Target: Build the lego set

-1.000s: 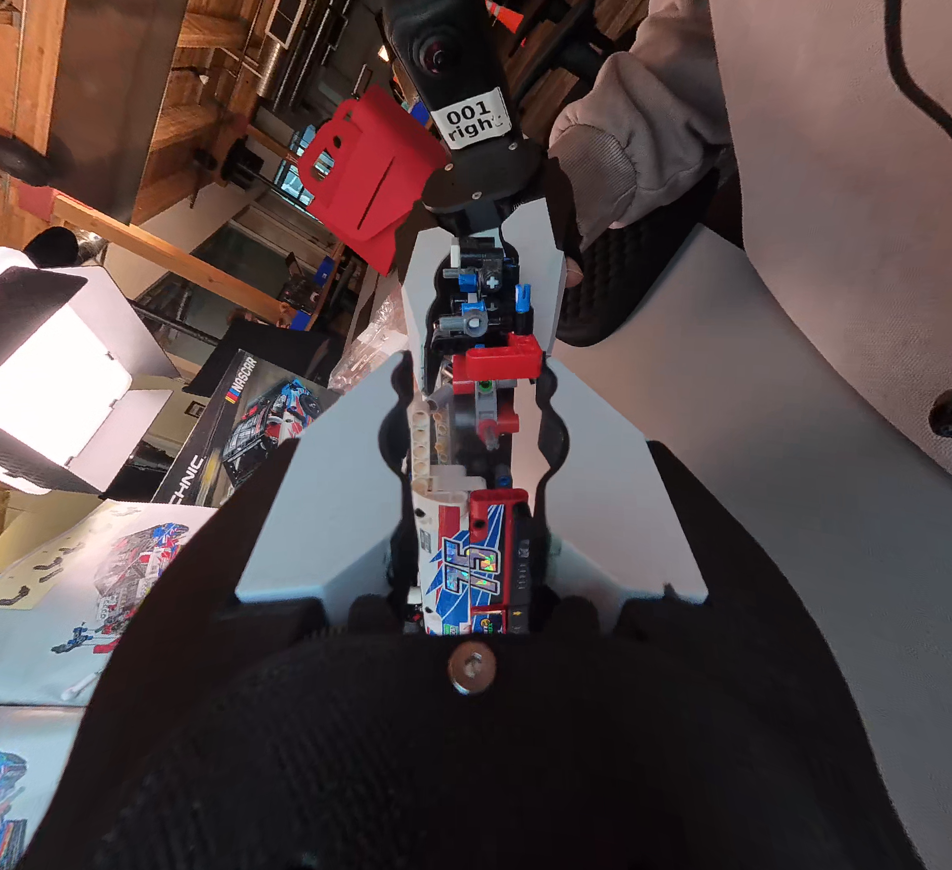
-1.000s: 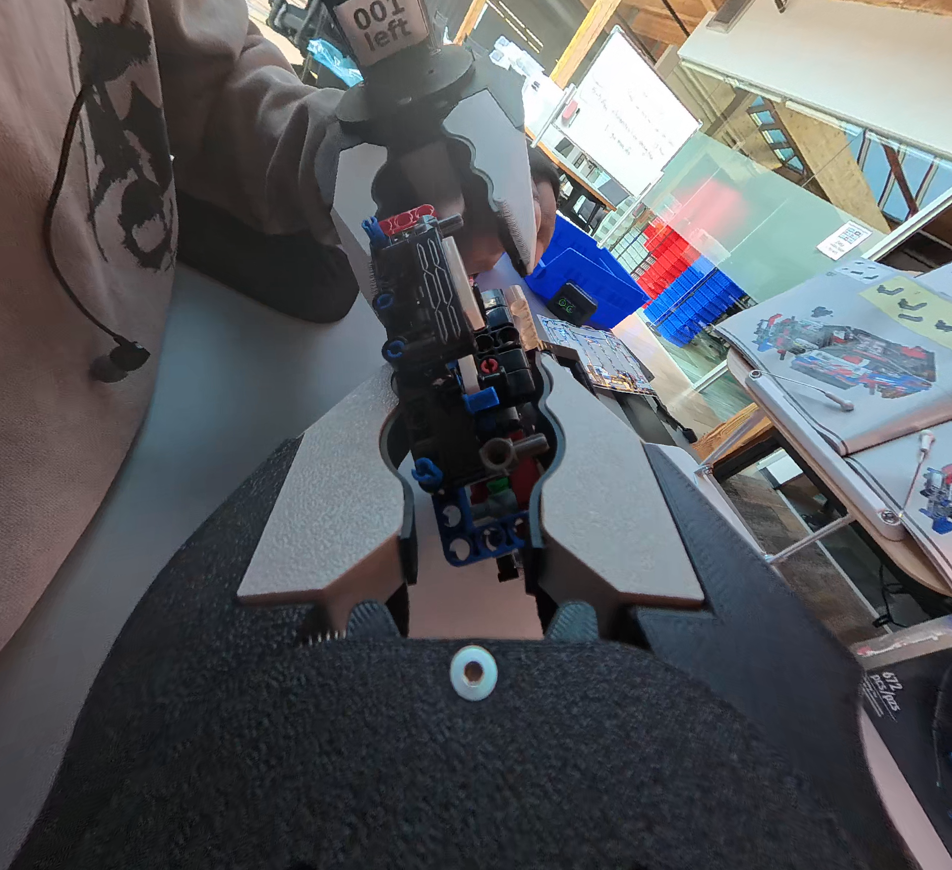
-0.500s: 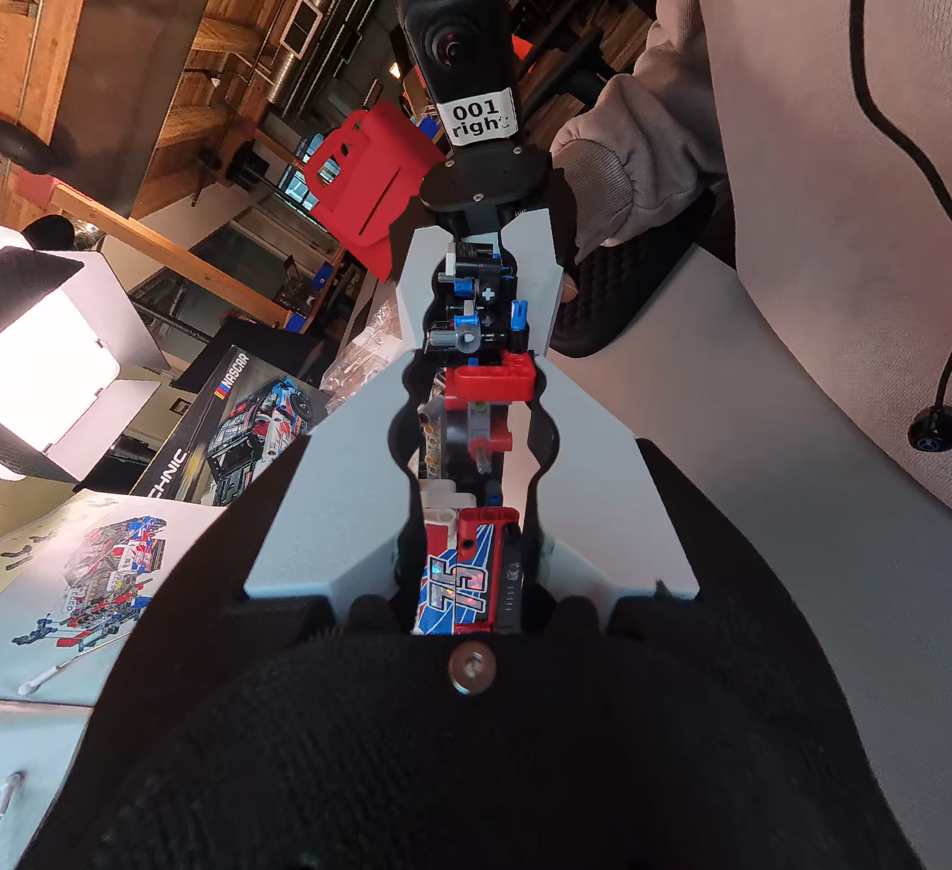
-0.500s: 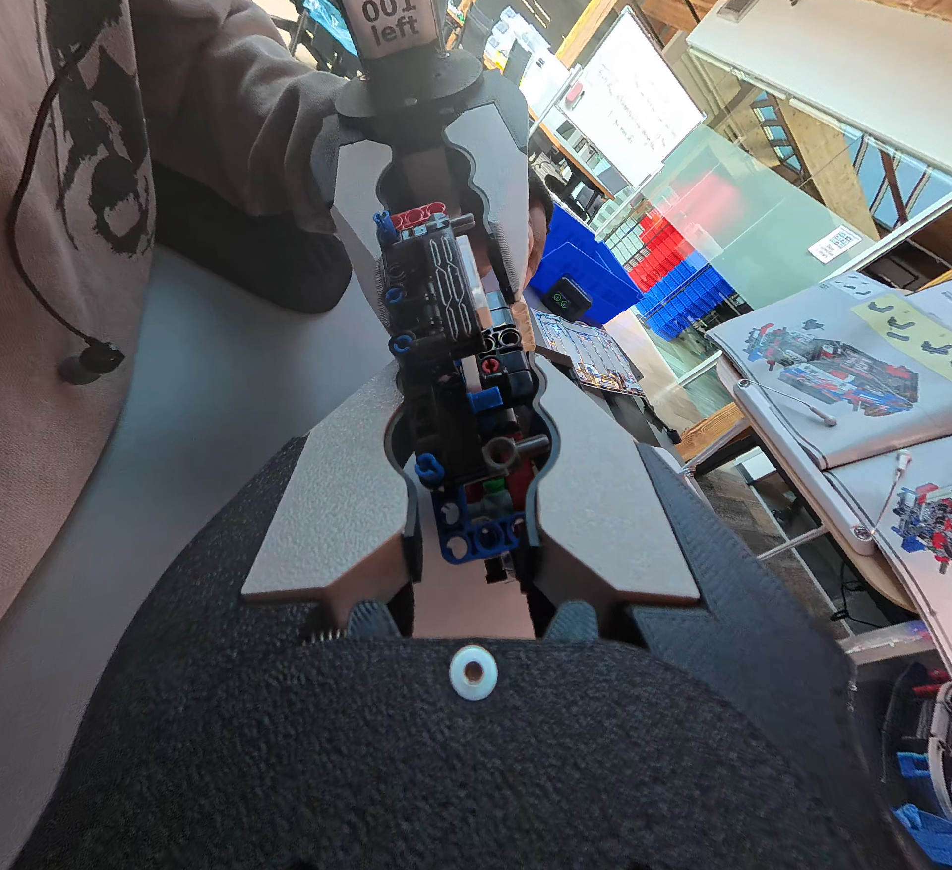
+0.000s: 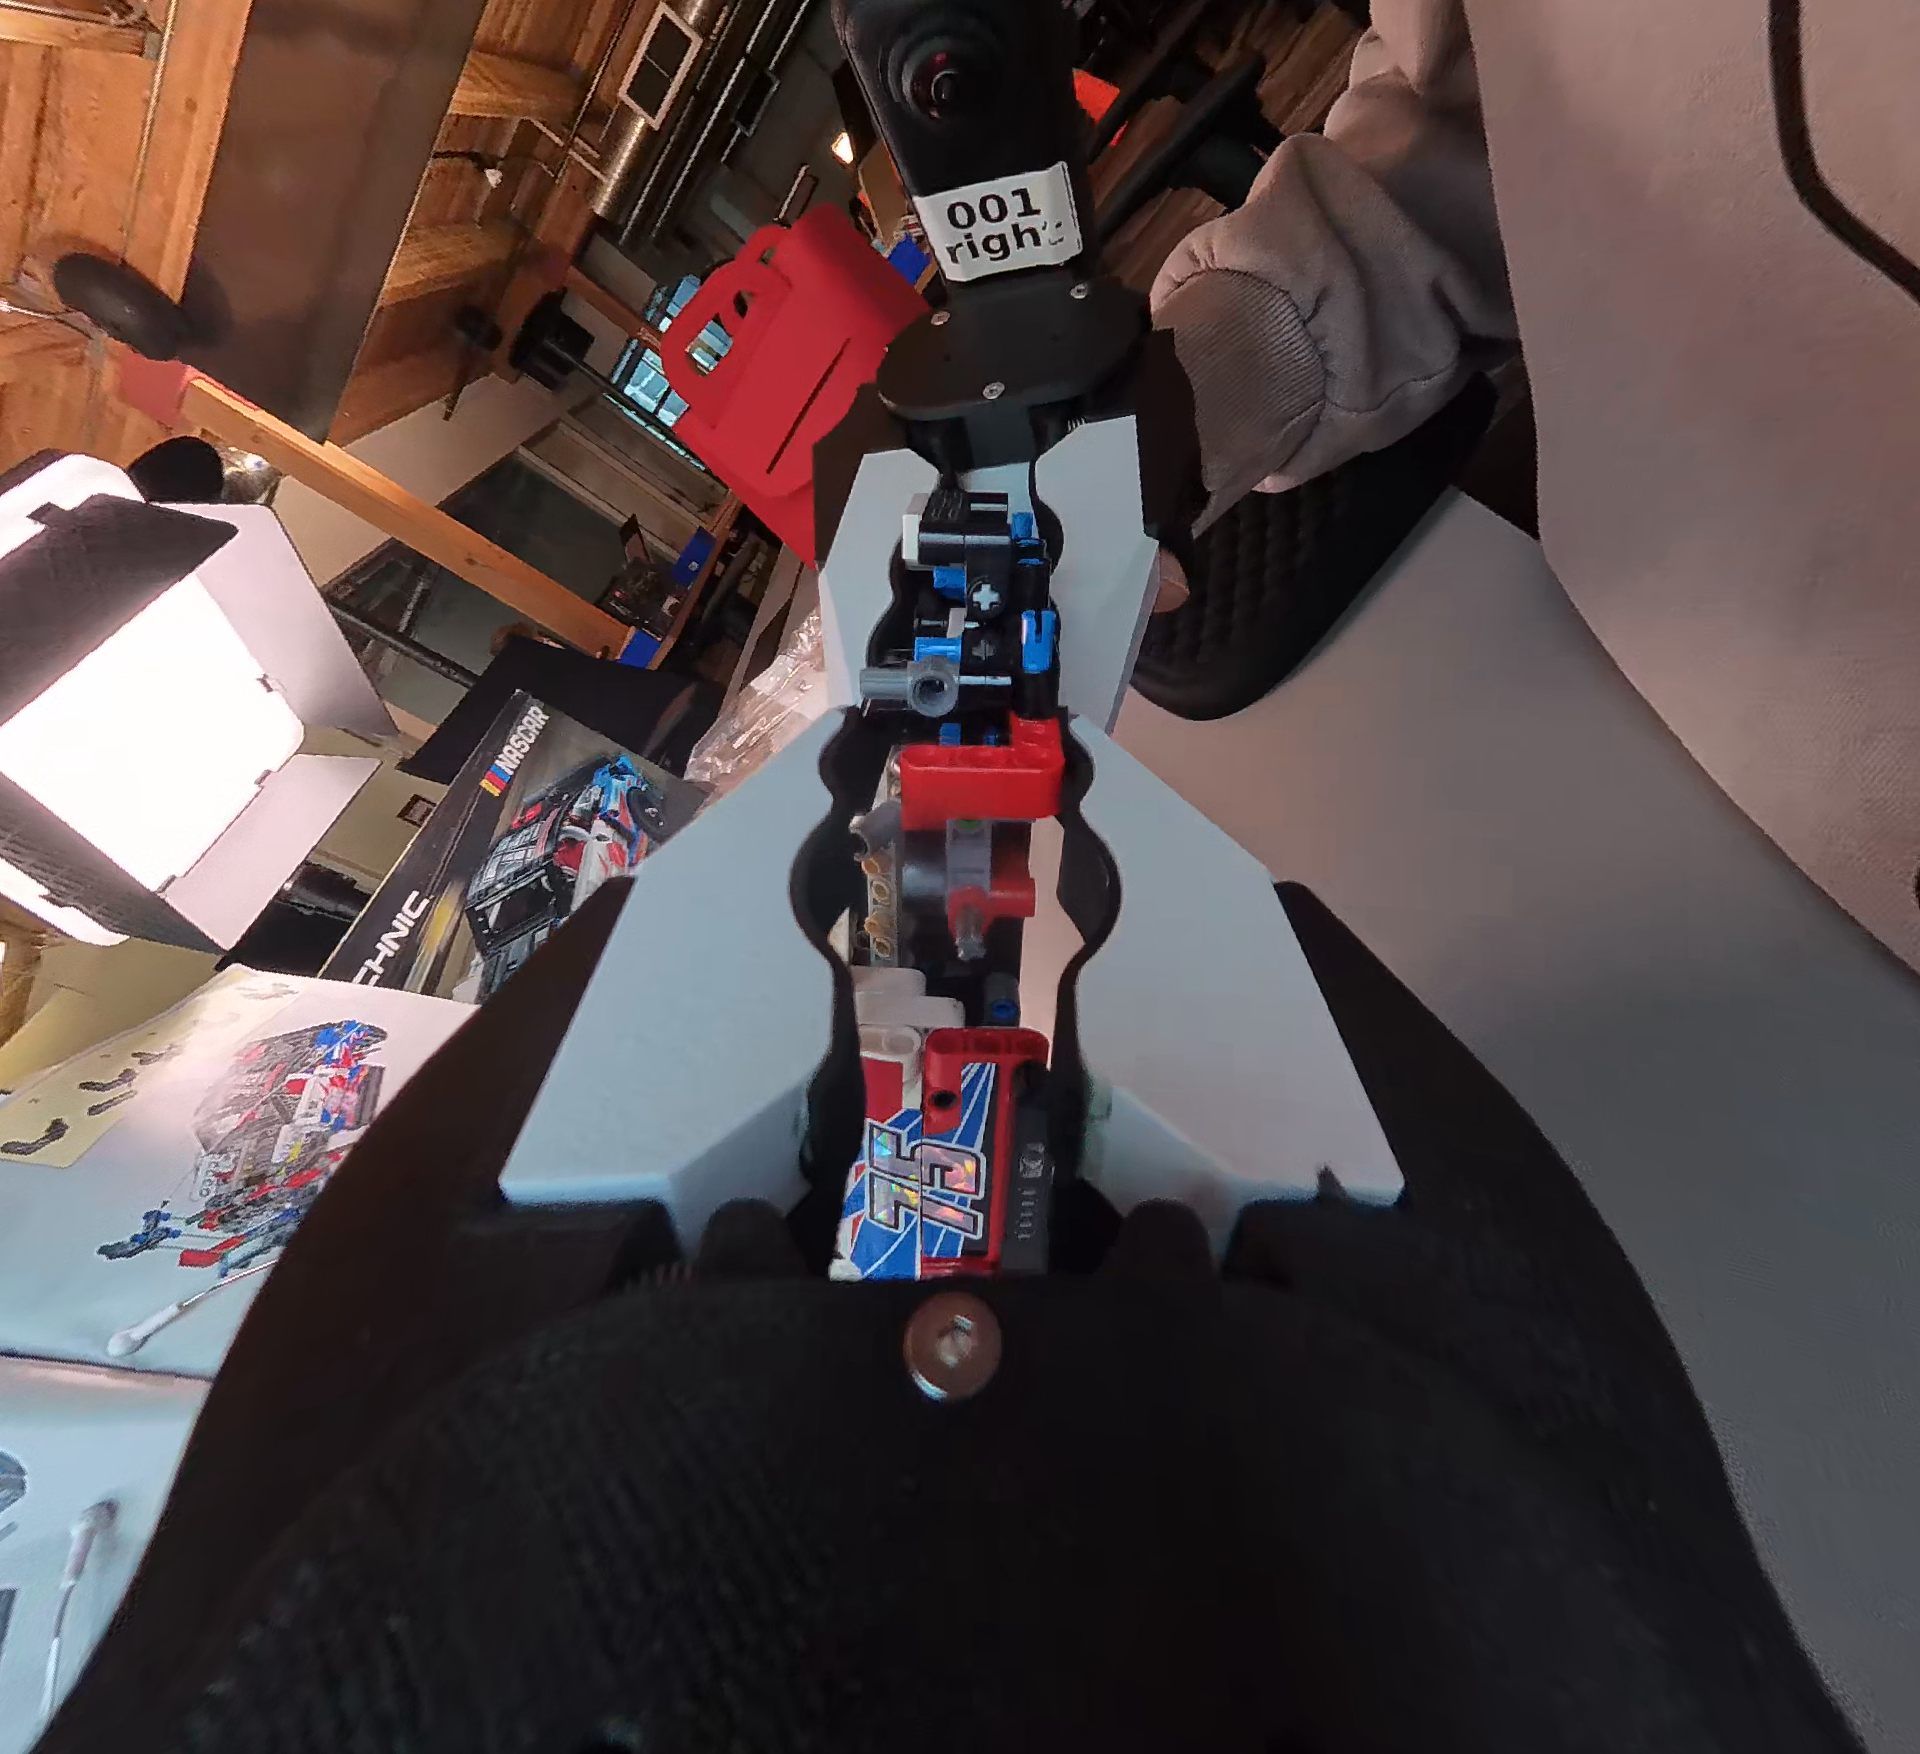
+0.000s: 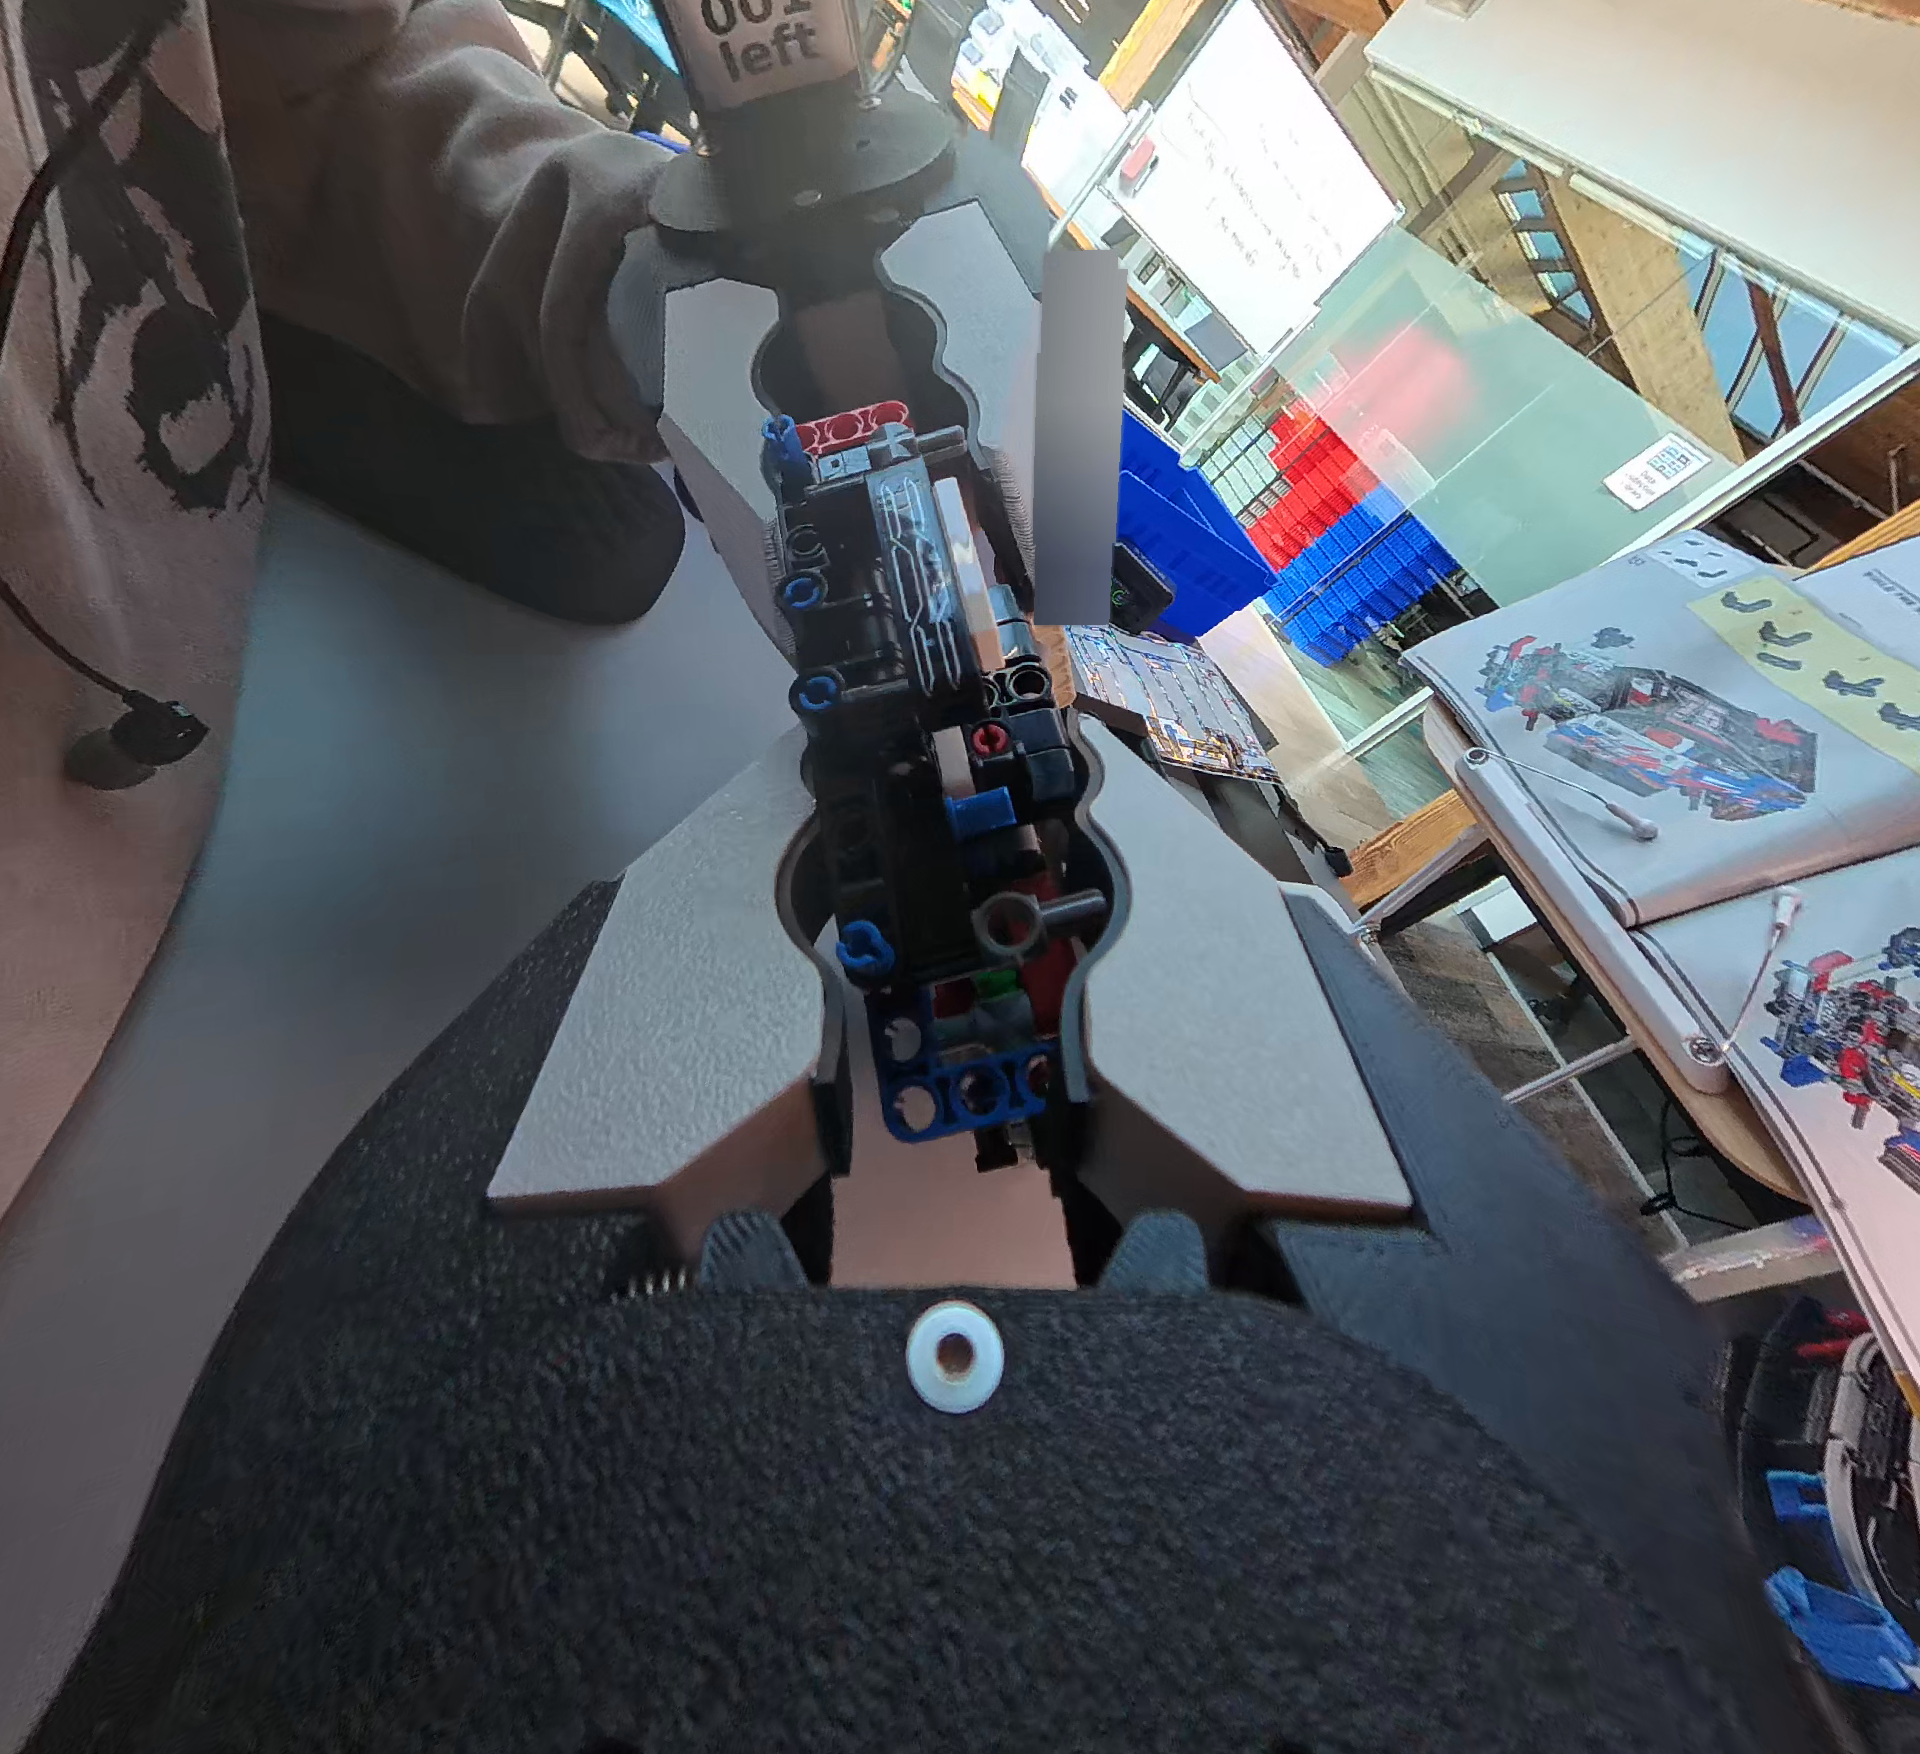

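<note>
Partly built lego assembly [image 5: 961, 831] is pinched endwise by left gripper [image 5: 956, 925] and right gripper [image 6: 951, 883] jaws; bodywork incomplete.

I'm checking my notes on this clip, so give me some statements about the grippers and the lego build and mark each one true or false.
1. Both grippers are closed on the same lego assembly. True: the left gripper clamps one end and the right gripper the other.
2. The lego assembly lies flat on the table. False: it is held up between the grippers, above the grey table.
3. An open instruction booklet lies off to the side. True.
4. The right gripper is open and empty. False: its fingers press the assembly's blue-beam end.
5. A red L-shaped beam shows on the assembly in the left wrist view. True.
</note>
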{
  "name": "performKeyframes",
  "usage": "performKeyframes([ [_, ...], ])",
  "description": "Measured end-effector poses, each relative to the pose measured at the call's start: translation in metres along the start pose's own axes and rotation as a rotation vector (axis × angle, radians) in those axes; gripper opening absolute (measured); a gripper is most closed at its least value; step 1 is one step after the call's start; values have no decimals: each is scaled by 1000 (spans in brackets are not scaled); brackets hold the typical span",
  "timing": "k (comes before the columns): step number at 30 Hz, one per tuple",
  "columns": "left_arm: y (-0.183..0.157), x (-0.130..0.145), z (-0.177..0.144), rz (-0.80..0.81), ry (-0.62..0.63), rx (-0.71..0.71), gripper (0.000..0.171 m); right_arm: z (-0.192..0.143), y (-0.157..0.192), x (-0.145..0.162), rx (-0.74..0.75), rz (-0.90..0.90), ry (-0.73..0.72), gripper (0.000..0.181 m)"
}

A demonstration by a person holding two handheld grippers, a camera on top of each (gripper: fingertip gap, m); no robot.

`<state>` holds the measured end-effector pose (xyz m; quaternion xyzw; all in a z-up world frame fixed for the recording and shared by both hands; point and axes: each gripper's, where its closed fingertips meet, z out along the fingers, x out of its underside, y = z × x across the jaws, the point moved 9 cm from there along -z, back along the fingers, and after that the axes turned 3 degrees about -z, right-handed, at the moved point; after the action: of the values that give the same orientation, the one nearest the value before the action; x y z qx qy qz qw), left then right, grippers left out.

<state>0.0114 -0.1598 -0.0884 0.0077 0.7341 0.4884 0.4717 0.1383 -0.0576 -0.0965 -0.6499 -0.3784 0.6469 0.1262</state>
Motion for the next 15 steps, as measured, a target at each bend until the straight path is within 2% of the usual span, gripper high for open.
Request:
performKeyframes([
  [5, 0, 1, -2, -11, 13, -30, 48, 4, 0, 3, 25, -23, 9, 40],
  [9, 0, 4, -7, -16, 34, -36, 49, 5, 0, 3, 53, -43, 3, 44],
  [15, 1, 21, -21, -113, 104, -60, 51, 6, 0, 11, 78, -77, 49, 39],
])
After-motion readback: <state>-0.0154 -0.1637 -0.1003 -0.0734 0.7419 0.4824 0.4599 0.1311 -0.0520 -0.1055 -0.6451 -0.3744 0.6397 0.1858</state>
